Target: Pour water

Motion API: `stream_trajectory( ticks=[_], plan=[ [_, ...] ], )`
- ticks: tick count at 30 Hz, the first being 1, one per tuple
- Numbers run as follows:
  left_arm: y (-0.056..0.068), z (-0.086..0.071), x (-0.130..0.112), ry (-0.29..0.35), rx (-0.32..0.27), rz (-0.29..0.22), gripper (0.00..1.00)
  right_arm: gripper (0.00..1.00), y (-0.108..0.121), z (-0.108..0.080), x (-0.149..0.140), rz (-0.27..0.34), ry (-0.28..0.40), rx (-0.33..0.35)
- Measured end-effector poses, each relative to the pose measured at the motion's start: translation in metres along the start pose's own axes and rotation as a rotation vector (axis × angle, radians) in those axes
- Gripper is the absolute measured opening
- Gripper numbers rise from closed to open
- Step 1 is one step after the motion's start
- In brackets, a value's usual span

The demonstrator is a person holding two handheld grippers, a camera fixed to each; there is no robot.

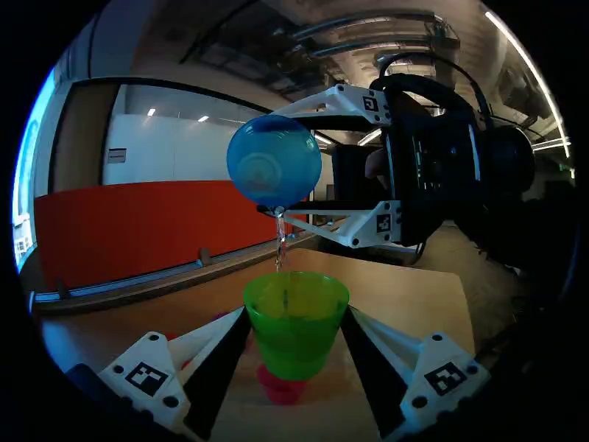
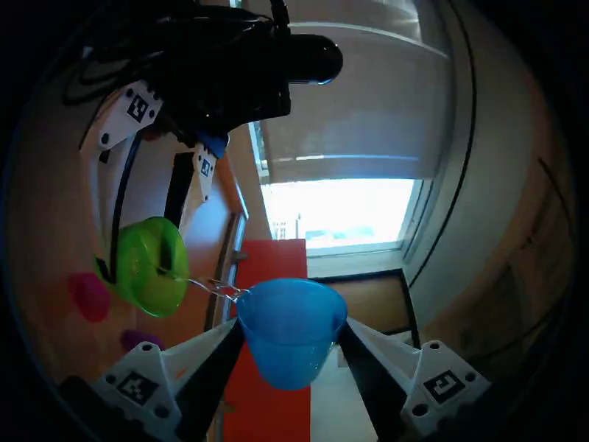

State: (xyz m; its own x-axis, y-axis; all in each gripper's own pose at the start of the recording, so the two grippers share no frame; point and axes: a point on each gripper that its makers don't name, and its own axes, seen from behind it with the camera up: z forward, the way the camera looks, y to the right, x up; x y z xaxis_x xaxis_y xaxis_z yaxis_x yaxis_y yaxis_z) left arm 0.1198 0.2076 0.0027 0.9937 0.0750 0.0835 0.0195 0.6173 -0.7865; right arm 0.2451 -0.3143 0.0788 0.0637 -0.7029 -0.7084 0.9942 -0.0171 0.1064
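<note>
- The wooden surface [image 1: 412, 295] is stretching out bare to the right of and behind the cups in the left gripper view. Its far edge is running just behind them, and its right edge is dropping off towards the floor.
- A red wall panel [image 1: 147, 228] is standing beyond the far edge, well apart from the cups.
- A bright window [image 2: 339, 214] is showing behind the blue cup in the right gripper view.
- The right gripper [image 1: 269, 162] is hovering above and beyond the left gripper [image 1: 294, 317], with open air around both.
- The left gripper's fingers [image 1: 213, 361] are pinching the green cup [image 1: 296, 324] from both sides. They are holding it upright, mouth open upward, centred between the tips.
- The right gripper's fingers [image 2: 206, 368] are clamping the blue cup [image 2: 292, 331] between them. In the left gripper view this cup is hanging tilted, its rim pointing down, directly over the green cup and not touching it.
- A pink cup [image 1: 283, 387] is sitting on the surface below the green cup, between the left fingers. I cannot tell whether the two are touching.
- A thin stream of water [image 1: 280, 243] is falling from the blue cup's lower lip into the green cup's mouth.
</note>
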Motion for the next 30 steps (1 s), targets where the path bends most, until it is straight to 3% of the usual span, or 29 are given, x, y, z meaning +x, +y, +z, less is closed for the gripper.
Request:
stream_trajectory(
  ticks=[21, 30],
  plan=[
    [-0.0017, -0.0001, 0.0013, 0.002, 0.002, 0.001, 0.84, 0.89, 0.0054, -0.0018, 0.0068, -0.095, 0.016, -0.018],
    [-0.0018, -0.0006, 0.0017, 0.002, 0.003, 0.002, 0.84, 0.89, 0.0075, -0.0039, 0.0101, -0.088, 0.025, -0.02]
  ],
)
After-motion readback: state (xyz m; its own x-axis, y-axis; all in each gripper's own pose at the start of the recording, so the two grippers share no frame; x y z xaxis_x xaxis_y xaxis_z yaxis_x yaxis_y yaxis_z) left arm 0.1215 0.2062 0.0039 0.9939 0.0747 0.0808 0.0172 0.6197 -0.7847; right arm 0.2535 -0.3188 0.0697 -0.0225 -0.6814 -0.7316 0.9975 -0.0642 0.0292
